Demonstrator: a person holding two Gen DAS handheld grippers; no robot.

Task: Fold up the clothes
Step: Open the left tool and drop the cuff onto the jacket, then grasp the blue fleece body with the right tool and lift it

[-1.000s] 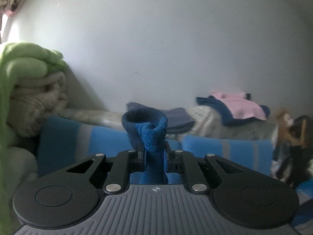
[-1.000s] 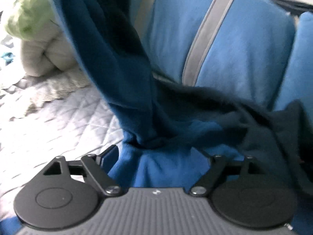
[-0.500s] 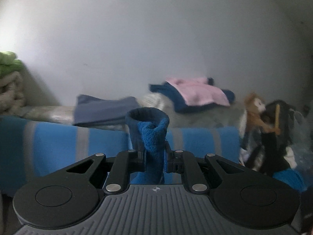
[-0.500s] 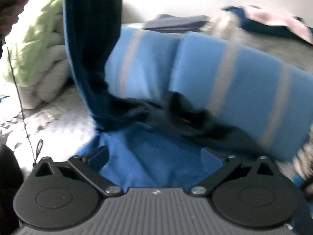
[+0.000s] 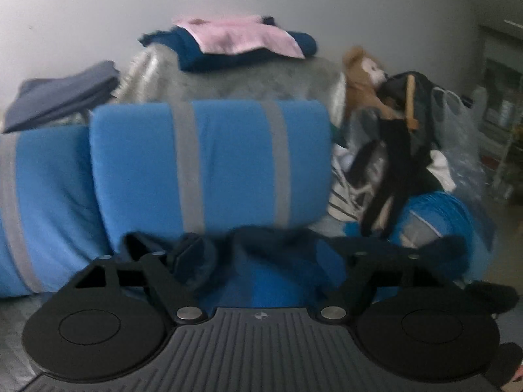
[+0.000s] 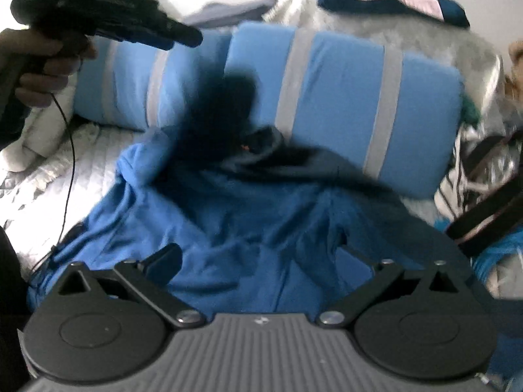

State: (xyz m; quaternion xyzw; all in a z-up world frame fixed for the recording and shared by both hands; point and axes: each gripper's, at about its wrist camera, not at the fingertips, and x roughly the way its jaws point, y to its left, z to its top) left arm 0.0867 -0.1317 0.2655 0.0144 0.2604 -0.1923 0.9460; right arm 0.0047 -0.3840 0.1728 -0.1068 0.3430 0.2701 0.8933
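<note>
A blue fleece garment (image 6: 248, 222) lies crumpled on the bed against the blue striped pillows, its dark sleeve blurred in mid-fall (image 6: 225, 111). My right gripper (image 6: 258, 261) is open just above the garment, holding nothing. My left gripper (image 5: 258, 254) is open and empty over the same garment (image 5: 261, 281); in the right wrist view it is held up at the top left (image 6: 183, 36).
Two blue pillows with grey stripes (image 5: 209, 160) stand behind the garment. Folded clothes, pink on navy (image 5: 238, 39) and a grey-blue piece (image 5: 62, 98), lie on the back. A stuffed monkey (image 5: 362, 75) and bags are at the right. A white quilt (image 6: 42, 183) covers the bed.
My left gripper opened and let go of the blue sleeve, which drops toward the bed. Both views swung right and down. The garment now lies spread below the right gripper.
</note>
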